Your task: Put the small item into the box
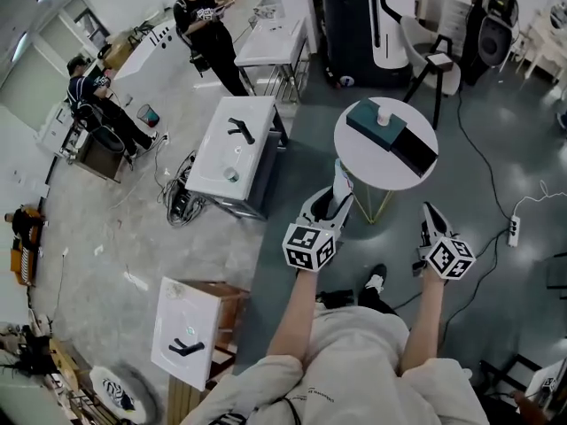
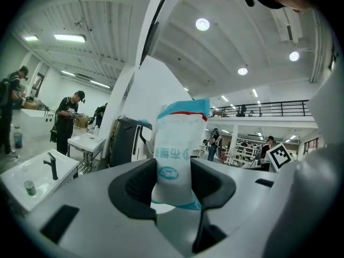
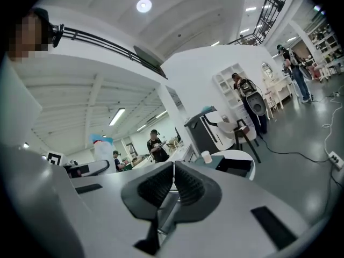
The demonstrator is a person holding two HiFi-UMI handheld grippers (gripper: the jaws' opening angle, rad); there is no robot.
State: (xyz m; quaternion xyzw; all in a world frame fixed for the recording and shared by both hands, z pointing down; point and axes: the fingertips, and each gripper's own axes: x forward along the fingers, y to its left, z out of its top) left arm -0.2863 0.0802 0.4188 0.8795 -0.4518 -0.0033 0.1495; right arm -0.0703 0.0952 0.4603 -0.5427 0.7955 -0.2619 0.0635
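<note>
My left gripper is shut on a small white packet with a teal top and teal print, held upright between the jaws. In the head view the left gripper holds the packet at the near left edge of the round white table. On that table lies a dark teal box with its black part beside it, and a small white cup on top. My right gripper is shut and empty, near the table's front right.
A white sink cabinet stands left of the table, another lies near my left side. A black stool and a dark machine stand behind the table. A power strip and cables lie on the floor. People stand far left.
</note>
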